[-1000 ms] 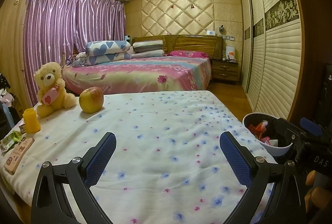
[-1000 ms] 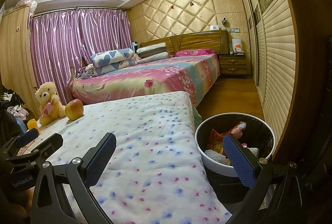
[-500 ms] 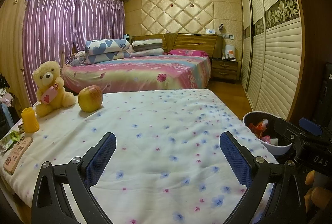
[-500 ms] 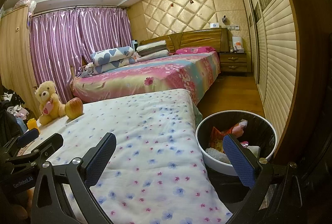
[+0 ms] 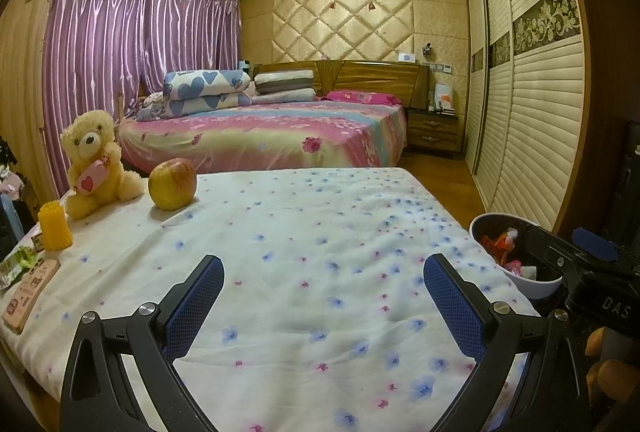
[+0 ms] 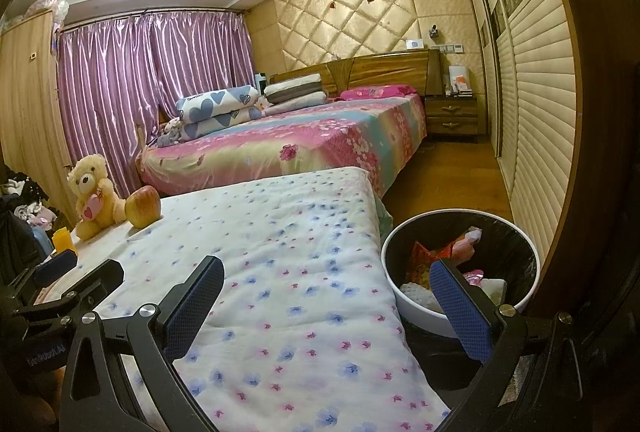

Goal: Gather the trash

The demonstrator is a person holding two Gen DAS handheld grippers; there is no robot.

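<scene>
A white-rimmed trash bin (image 6: pixel 408 306) with a black liner stands on the floor at the table's right side, holding several wrappers (image 6: pixel 452 252); it also shows in the left wrist view (image 5: pixel 536 286). My left gripper (image 5: pixel 322 268) is open and empty above the flowered tablecloth (image 5: pixel 304 232). My right gripper (image 6: pixel 326 268) is open and empty, its right finger (image 6: pixel 460 308) in front of the bin. A green wrapper (image 5: pixel 16 266) and a pink box (image 5: pixel 30 288) lie at the table's left edge.
A teddy bear (image 5: pixel 94 164), an apple (image 5: pixel 172 184) and a yellow cup (image 5: pixel 54 226) stand at the table's far left. A bed (image 5: pixel 272 136) lies beyond. A wardrobe (image 5: pixel 532 104) runs along the right wall, wooden floor (image 6: pixel 440 184) between.
Both grippers have risen and drawn back slightly; the table and bin sit a little lower in both views. Both stay open and empty.
</scene>
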